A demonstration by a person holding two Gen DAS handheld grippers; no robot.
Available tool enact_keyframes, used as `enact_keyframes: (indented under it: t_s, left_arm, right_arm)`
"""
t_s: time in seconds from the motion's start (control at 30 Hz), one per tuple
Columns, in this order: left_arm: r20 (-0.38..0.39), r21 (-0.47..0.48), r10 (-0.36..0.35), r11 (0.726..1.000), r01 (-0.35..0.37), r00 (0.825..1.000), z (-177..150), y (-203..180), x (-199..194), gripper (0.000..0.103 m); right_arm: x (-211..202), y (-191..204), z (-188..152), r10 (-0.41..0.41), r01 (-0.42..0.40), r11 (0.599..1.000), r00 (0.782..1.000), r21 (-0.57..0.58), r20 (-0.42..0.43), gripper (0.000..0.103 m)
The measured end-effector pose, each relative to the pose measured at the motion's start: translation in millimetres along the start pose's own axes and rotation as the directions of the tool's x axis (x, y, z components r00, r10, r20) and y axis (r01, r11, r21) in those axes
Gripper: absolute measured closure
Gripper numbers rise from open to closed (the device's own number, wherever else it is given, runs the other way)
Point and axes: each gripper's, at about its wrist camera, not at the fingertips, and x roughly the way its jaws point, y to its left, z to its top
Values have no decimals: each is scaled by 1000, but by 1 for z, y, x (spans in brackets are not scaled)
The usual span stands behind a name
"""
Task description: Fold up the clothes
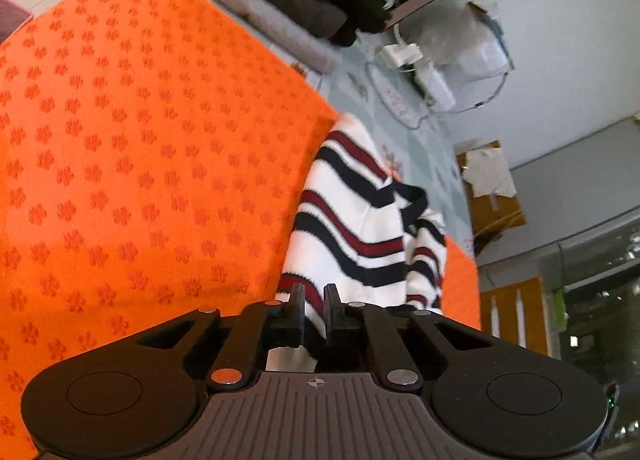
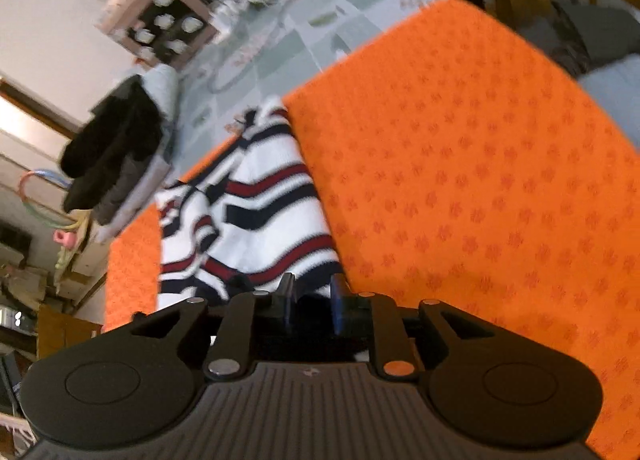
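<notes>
Left gripper (image 1: 314, 298): black fingers drawn close, a narrow slot between them, and the near hem of the white knitted sweater with navy and dark red stripes (image 1: 352, 220) runs into that slot; it is clenched on the cloth. Sweater lies in a long rumpled band across the orange cloth with a darker flower print (image 1: 140, 160) that covers the surface, reaching from the gripper toward the far edge, where its end hangs over the border of the cloth. A dark navy collar or cuff band shows in the crumpled part to the right of the band in the left wrist view. Right gripper (image 2: 312, 300): black fingers with blue pads (image 2: 338, 304) stand apart, a clear gap between them; the sweater's edge (image 2: 256, 220) lies under and between the tips, but the pads are not pressing it, so the hold is released. No earlier view to compare. In the right wrist view the sweater sits left of centre, bunched into folds on its left side, orange cloth (image 2: 480, 200) open to the right. Beyond the surface: pale tiled floor (image 2: 304, 32), a pile of dark folded garments (image 2: 116, 148) on a pale ledge, a white power strip (image 1: 396, 100) on the floor. Far background blurred.
</notes>
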Motion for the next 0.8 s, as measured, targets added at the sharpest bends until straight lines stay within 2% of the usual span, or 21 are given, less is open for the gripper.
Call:
enact_keyframes:
  t_s: [0.07,0.1,0.17,0.27,0.3,0.43,0.53,0.57,0.6,0.63,0.8]
  left_arm:
    - [-22,2,-30,1000,30,999,0,1,-9,82]
    - [-36,11,-46,999,46,998,-3,0,-14,78]
    - [-64,41,-74,996,77,995,-9,-4,-22,61]
    - [-119,78,-124,988,134,985,-24,-10,-27,46]
    - [-140,82,-139,985,151,980,-29,-11,-26,45]
    - [-217,91,-167,978,190,962,-45,-13,-13,43]
    - [-247,86,-164,978,191,955,-49,-15,0,47]
    - [-249,86,-171,977,197,953,-48,-15,2,63]
    - [-250,87,-179,975,206,952,-46,-16,4,76]
    - [-250,87,-188,973,215,950,-45,-17,6,98]
    - [-245,78,-275,950,301,930,-27,-26,6,96]
  right_arm:
    - [-12,3,3,29,-29,999,1000,-25,1,74]
    - [-17,5,3,45,-45,998,999,-39,-8,69]
    - [-24,9,1,77,-79,995,997,-68,-31,62]
    - [-27,13,-8,117,-126,987,989,-104,-87,51]
    - [-25,14,-12,127,-140,983,985,-116,-113,47]
    - [-12,15,-32,155,-183,975,966,-125,-205,46]
    - [-2,16,-44,185,-217,970,952,-108,-245,50]
    - [-1,17,-46,198,-229,968,947,-101,-252,64]
    - [1,18,-48,211,-241,966,943,-93,-258,84]
    - [2,18,-48,222,-252,964,939,-84,-261,92]
    - [-4,26,-32,305,-327,943,922,-57,-236,96]
